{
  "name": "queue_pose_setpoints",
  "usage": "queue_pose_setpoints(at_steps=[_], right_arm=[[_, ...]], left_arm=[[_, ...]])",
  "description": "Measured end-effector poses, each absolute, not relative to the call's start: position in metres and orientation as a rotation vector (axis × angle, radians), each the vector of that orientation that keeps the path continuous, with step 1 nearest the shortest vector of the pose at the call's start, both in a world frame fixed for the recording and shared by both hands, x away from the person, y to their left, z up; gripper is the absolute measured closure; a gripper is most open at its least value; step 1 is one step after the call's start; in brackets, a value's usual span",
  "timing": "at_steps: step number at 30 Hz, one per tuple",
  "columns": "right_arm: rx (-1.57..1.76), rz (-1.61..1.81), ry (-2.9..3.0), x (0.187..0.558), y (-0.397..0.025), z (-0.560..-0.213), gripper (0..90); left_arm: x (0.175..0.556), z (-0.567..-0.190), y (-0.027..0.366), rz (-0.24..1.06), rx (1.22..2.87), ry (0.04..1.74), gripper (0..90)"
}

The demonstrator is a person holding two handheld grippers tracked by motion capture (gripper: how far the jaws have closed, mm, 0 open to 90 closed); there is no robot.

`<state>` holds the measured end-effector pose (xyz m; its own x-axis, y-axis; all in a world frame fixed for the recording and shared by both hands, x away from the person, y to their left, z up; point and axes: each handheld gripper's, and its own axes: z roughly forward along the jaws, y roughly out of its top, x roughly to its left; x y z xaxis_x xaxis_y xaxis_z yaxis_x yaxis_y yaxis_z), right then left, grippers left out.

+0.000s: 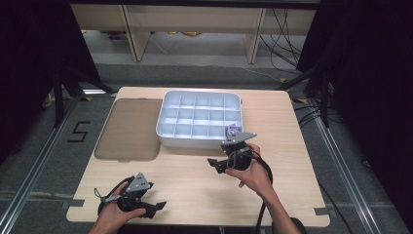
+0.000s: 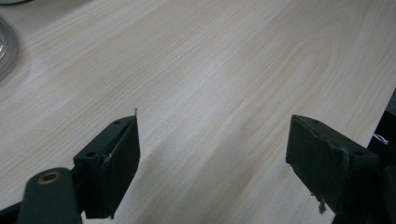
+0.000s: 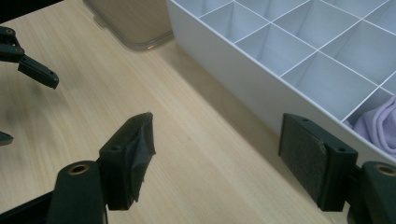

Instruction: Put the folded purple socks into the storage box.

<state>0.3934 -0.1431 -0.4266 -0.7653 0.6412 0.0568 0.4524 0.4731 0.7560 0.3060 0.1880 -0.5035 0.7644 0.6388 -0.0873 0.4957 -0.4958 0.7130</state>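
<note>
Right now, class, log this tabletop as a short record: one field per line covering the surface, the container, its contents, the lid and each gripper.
surface: light wooden table
container: white compartment tray, far centre, lid off
contents: purple cloth in the tray's near right corner compartment
lid: translucent brown lid, flat, left of tray
left gripper: open, empty, above bare wood
right gripper: open, empty, beside tray's near wall
</note>
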Motion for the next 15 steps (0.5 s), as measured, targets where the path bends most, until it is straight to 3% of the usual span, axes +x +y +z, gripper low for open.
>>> queue_pose_setpoints(at_steps=[15], right_arm=[[0.948,1.165,2.523,0.374,-0.14,-0.45,27.7]], left_arm=[[0.306,-0.504,0.188,0.248,2.21,0.82,17.2]])
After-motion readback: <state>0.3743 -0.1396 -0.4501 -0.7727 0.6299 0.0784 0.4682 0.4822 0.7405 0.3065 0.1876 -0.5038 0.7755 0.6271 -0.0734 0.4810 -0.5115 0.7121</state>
